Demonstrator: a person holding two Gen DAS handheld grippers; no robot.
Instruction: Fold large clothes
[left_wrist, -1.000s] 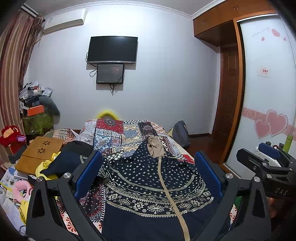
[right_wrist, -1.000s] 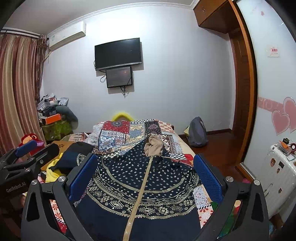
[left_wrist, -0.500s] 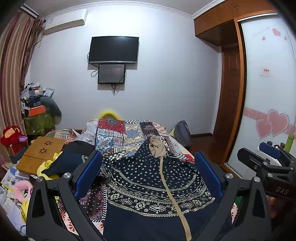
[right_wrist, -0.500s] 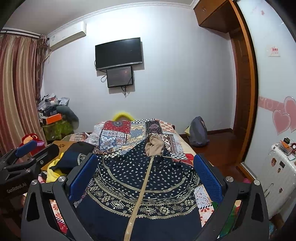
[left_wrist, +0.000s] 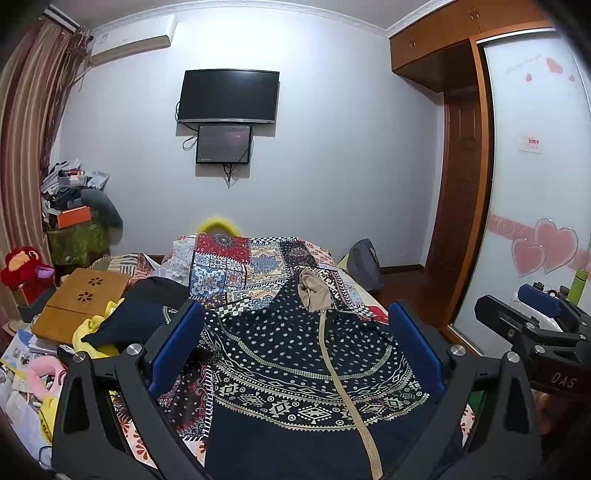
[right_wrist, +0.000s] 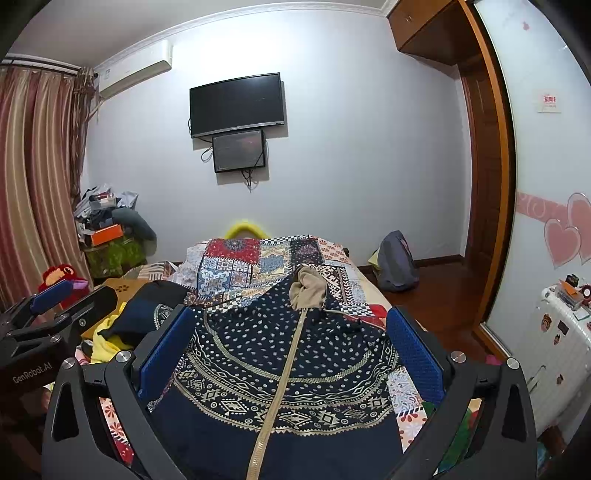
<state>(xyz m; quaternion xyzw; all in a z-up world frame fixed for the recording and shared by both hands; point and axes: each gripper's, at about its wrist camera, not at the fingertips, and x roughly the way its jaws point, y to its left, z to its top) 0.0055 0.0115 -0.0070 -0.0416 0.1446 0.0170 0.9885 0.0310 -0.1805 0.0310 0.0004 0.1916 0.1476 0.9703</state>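
lettering "das" marks right tool (left_wrist: 537, 306), "genrobot.ai" marks left tool (right_wrist: 51, 299).

Left gripper (left_wrist: 295, 347) fills the frame from seven to five o'clock: matte black forked arms with triangular cut-outs, silver round screw heads at the joints, textured blue pads lining the jaws. The right gripper (right_wrist: 291, 347) is built the same way, black with dimpled blue pads. Seen side-on at three o'clock it carries white "DAS" lettering; the left one, at nine o'clock, reads "GenRobot.AI".
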